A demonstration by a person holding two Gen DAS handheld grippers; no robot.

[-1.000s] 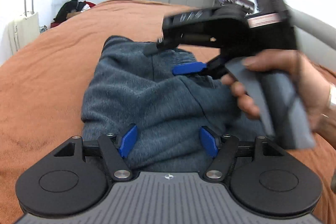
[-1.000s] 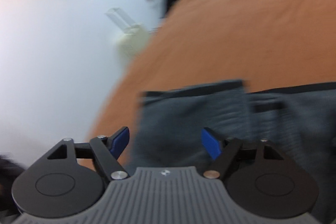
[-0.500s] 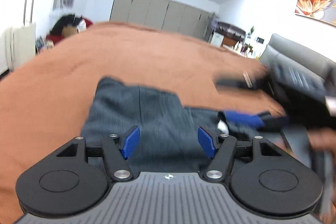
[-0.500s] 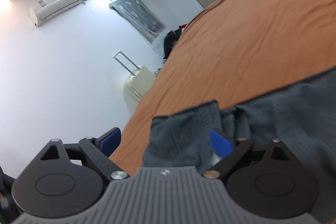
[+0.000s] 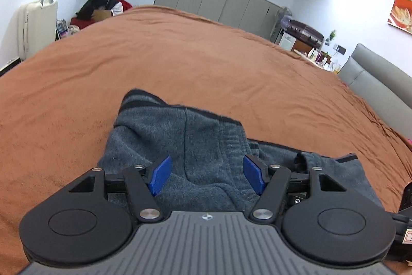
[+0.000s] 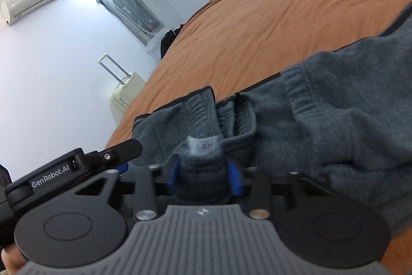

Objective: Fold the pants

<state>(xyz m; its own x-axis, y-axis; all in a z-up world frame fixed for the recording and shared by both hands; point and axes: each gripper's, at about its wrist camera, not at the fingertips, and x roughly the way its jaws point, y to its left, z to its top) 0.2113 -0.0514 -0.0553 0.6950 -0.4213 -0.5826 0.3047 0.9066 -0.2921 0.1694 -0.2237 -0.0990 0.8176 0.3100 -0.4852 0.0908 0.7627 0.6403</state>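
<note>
Nearest the lens, the right gripper (image 6: 203, 172) had just been closing; its blue pads (image 6: 233, 175) were nearly together and pinched a bunched fold of the grey fleece pants (image 6: 322, 120), with the white sewn-in label (image 6: 203, 144) standing just above the pinch, so this looked like the waistband end. The left gripper (image 5: 207, 175) hovered with its jaws fairly wide apart; fleece lay between and below the pads, but neither pad visibly pressed on it, so it held nothing. The pants lay crumpled near the front of the rust-orange bedspread (image 5: 180, 63), with the dark-trimmed edge (image 5: 206, 111) toward the far side. Judgement: the step in hand was picking up the waistband to spread or double the garment. For a clean fold, the left jaws probably needed a matching bite on the same edge before any lift, and both layers should be caught, since fleece sags from a single pinch. Beyond the pants the bedspread was bare and broad, giving ample room to draw the cloth flat. A cream hard-shell suitcase (image 5: 37, 25) and grey wardrobe doors (image 5: 219, 4) stood well apart at the walls.
</note>
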